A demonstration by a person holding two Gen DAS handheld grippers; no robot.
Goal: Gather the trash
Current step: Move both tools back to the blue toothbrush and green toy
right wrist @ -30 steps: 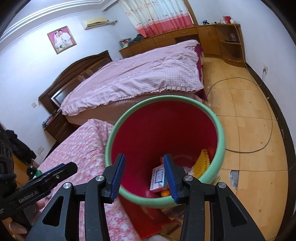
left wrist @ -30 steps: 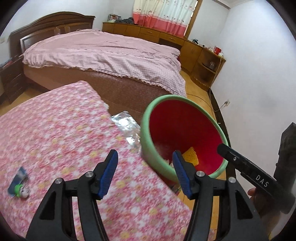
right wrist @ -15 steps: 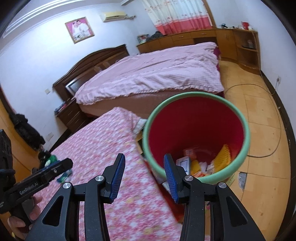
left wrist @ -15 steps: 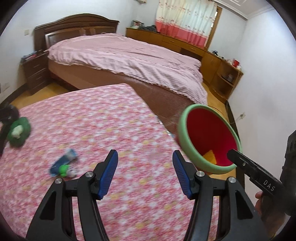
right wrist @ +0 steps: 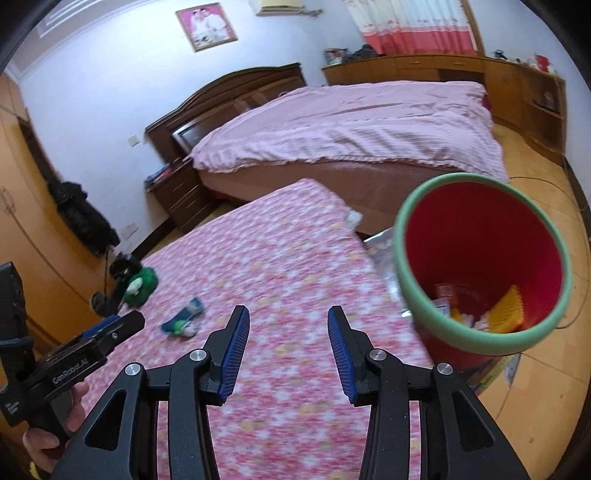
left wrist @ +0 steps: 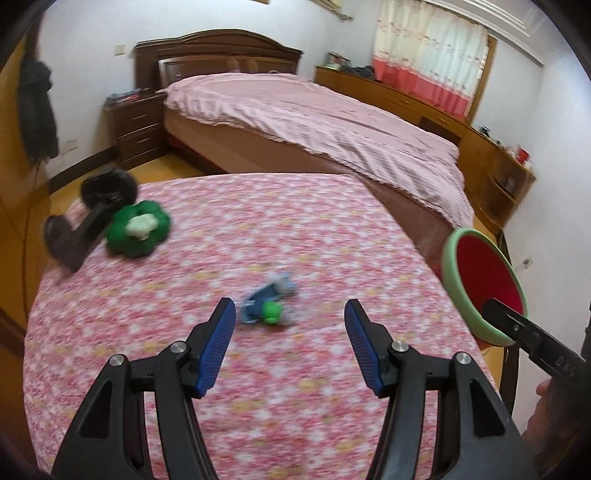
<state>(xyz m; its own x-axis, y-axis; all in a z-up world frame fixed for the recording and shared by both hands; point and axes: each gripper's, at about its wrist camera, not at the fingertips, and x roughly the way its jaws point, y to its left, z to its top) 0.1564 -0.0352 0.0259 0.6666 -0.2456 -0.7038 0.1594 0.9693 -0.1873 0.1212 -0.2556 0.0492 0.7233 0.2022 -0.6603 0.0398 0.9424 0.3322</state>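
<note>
I've swung both empty, parted-jaw grippers from the red, green-rimmed plastic bin [right wrist: 484,266] toward the crumpled blue-green wrapper [left wrist: 268,303] left of it.

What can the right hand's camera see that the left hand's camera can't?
Only the right wrist view shows the trash lying inside the red bin with the green rim, including a yellow ridged piece, and a framed picture on the wall. Only the left wrist view shows the whole dark wooden nightstand. Both show the pink flowered tablecloth, the small blue and green wrapper, the green flower-shaped toy and the pink bed.
</note>
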